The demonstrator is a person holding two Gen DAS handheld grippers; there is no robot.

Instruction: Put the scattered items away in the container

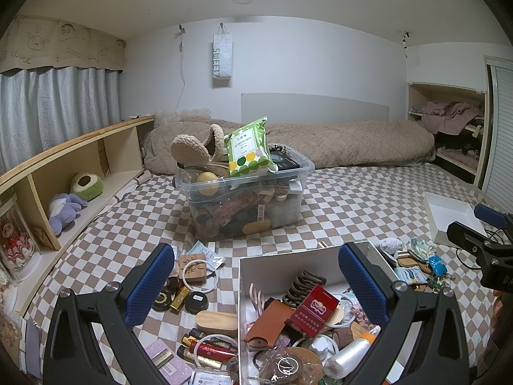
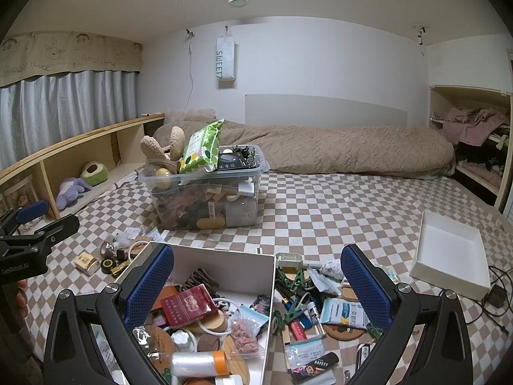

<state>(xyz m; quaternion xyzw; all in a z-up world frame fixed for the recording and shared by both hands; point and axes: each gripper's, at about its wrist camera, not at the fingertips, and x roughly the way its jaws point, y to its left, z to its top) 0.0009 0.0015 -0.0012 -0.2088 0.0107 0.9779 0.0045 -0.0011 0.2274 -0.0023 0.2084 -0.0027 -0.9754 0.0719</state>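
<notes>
Both grippers spread wide and holding nothing: left gripper [image 1: 256, 292] poised over the left edge of the white box [image 1: 243, 276], right gripper [image 2: 256, 292] over its right wall [image 2: 269, 288] and the clutter beyond.

Box already well filled, with a red pack [image 1: 312, 308] lying on top of the heap; loose things on the checked sheet [image 2: 320, 218] on both sides: lighters [image 1: 205, 349] and a wooden oval [image 1: 216, 320] just left of the box, a blue-white pouch [image 2: 343, 312], clips [image 2: 295, 312] and a cork coaster [image 2: 340, 332] just right of it.

Likely trouble: soft bedding under everything, so a downward press probably sinks and tips the thin card wall; glossy cylindrical lighters apt to roll or squirt from the pads; flat pouches and the thin coaster hard to get under, with a risk of pinching sheet instead; heaped contents liable to spill if more gets dropped on the slick red pack; cable [image 2: 493, 292] at far right a possible snag.

Textures: knurled blue pads [image 2: 362, 288]; matte stiff box; smooth wood; crinkly film; woven cotton.
</notes>
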